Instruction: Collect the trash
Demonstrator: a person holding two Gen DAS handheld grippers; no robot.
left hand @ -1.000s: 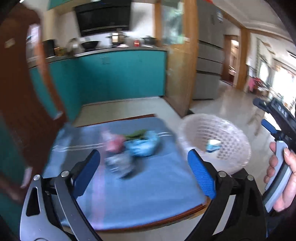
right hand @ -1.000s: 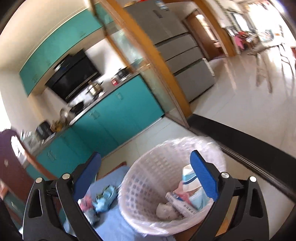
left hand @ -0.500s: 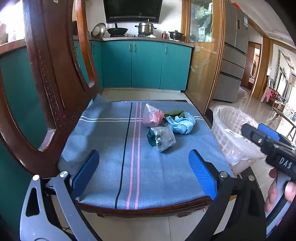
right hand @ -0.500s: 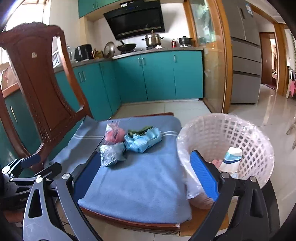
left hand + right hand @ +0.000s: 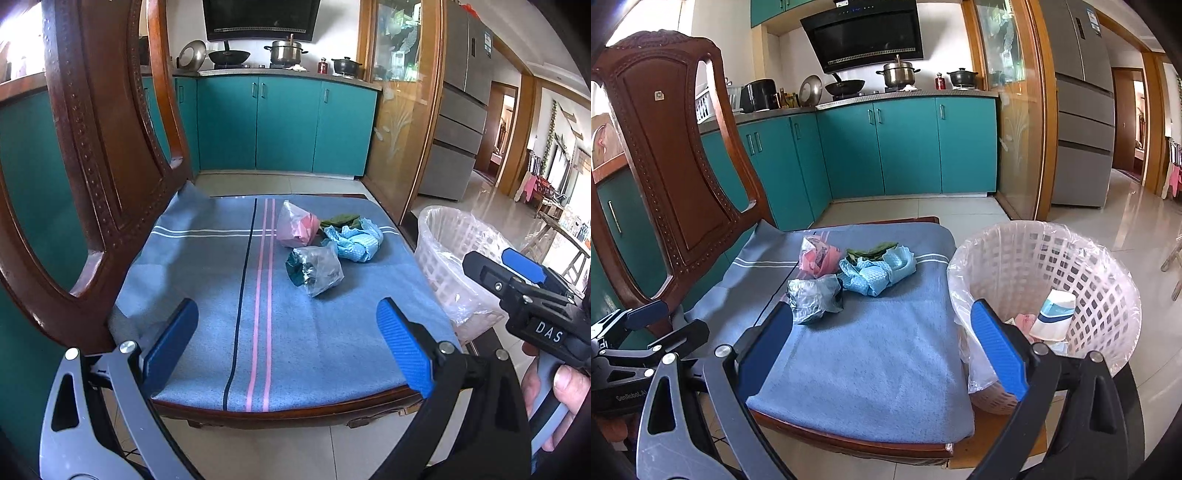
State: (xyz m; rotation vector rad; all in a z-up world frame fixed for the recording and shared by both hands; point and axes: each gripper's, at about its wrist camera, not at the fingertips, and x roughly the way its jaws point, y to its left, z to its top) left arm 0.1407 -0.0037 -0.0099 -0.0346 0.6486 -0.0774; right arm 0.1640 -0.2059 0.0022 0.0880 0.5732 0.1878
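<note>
A wooden chair [image 5: 676, 155] draped with a blue striped cloth [image 5: 280, 314] is shown beside a lined white basket [image 5: 1071, 266] at the seat's right edge. Only the right wrist view reveals the basket's contents, a paper cup [image 5: 1054, 314] among them. Four pieces of trash are clustered near the seat's far right corner: a blue wrapper [image 5: 356, 242], a pink bag [image 5: 295, 229], a grey bag [image 5: 317, 269], a green scrap [image 5: 340, 220]. The left gripper [image 5: 288, 347] and right gripper [image 5: 882, 343] are held spread apart over the seat's near edge, nothing between the fingers.
</note>
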